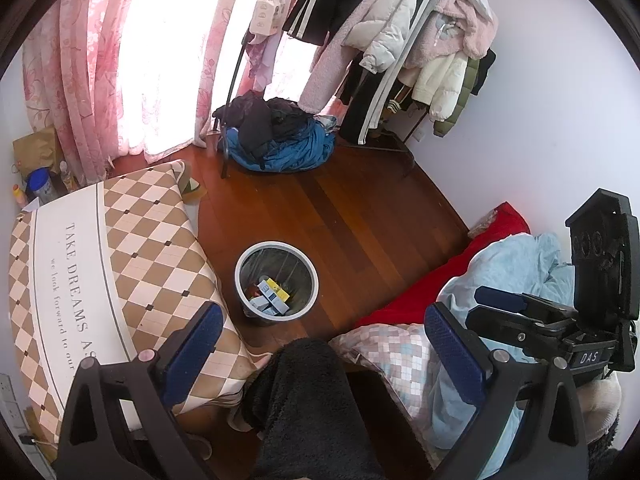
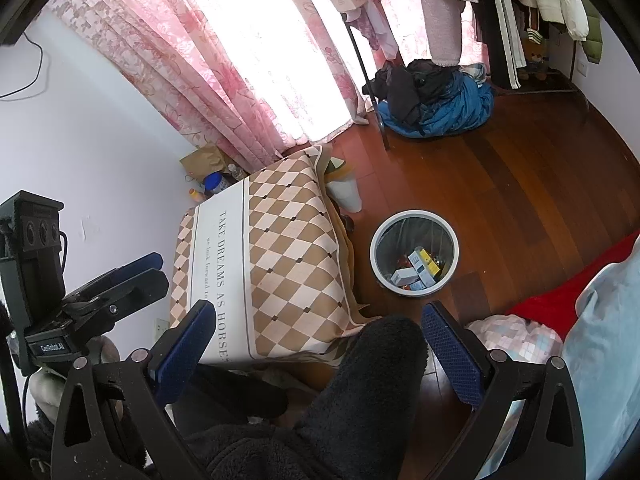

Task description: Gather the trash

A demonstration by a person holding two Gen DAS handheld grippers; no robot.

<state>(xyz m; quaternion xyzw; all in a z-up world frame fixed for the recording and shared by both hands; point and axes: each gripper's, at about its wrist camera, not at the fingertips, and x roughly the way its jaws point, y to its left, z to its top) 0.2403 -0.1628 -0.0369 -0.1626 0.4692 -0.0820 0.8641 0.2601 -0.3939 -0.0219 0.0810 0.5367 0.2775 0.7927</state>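
Both my grippers are up in the air, nothing in either. Left gripper (image 1: 324, 354): jaws spread wide, blue pads (image 1: 454, 354) bare. Right gripper (image 2: 318, 344): same, wide open, empty.

Trash bin (image 1: 245, 257) sits on the wood floor (image 1: 352, 208) straight ahead of the left gripper, below and beyond the fingertips. From the right gripper it's ahead and slightly right, bin (image 2: 414, 216) upright, dark liner inside. Small cartons (image 1: 272, 294) already lie in the bottom, blue, white and yellow; same cartons (image 2: 418, 268) visible from the right wrist.

Checked cushion-top table (image 1: 132, 248) is to the left of the bin, just beside it. Red blanket (image 1: 416, 296) and light blue bedding (image 1: 516, 264) off to the right. My knee in dark fleece (image 1: 304, 392) sits between the left fingers, below them. Blue clothes pile (image 1: 288, 144) under the coat rack (image 1: 384, 32), well beyond the bin. Right gripper shows at the left view's right edge.
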